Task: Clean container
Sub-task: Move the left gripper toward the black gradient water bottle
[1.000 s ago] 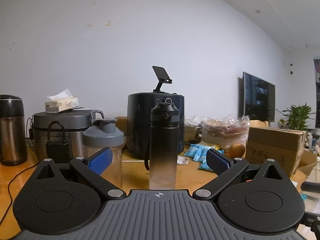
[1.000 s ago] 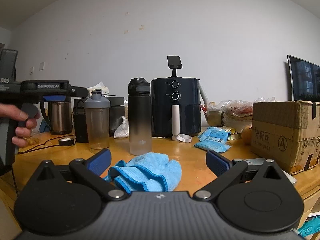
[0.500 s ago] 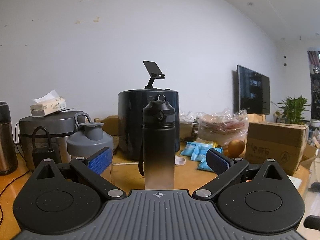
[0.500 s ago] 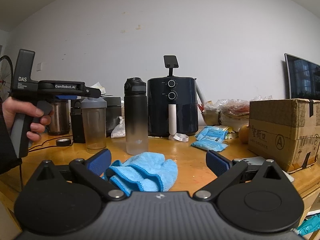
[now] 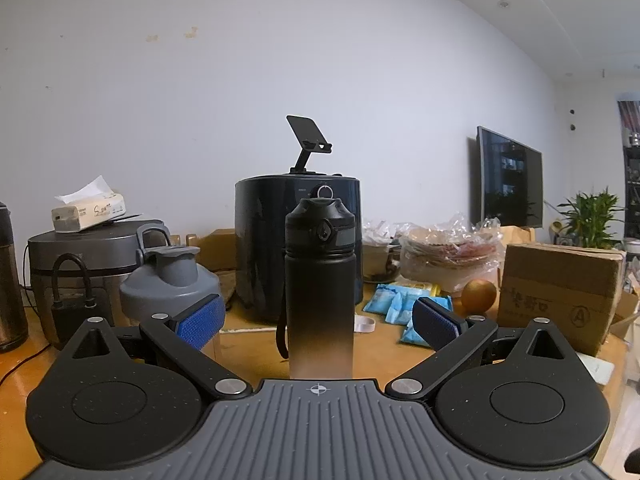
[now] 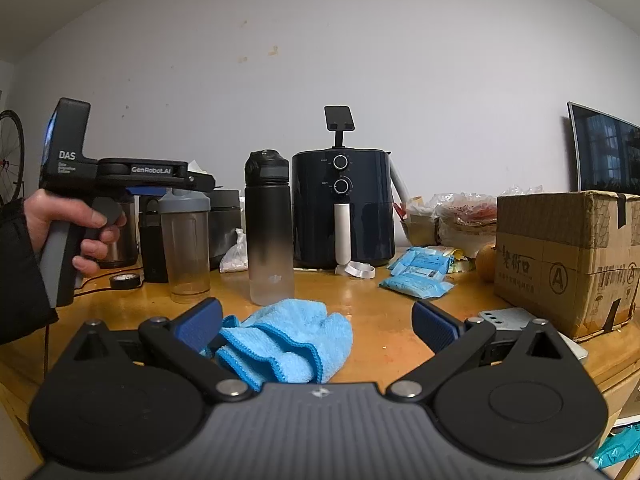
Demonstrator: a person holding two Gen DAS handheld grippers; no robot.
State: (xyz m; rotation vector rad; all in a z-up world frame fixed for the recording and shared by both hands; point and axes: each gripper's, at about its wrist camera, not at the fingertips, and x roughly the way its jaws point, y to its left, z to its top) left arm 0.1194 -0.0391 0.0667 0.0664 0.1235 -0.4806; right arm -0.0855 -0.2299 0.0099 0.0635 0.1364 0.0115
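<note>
Standing upright on the counter (image 6: 384, 320), the bottle (image 5: 320, 292) sat framed between the spread fingers of the left gripper (image 5: 318, 318); the right gripper (image 6: 318, 326), also spread, hovered over the cloth (image 6: 296, 340). An off-centre squeeze could tip the tall bottle.

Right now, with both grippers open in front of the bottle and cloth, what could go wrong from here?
1. The bottle is tall and narrow; if the open left gripper closes off-centre, it could tip.
2. The shaker stands close beside the bottle, so a left finger may knock it.
3. The cloth lies bunched in front of the open right gripper, which may pinch only a loose fold.
</note>
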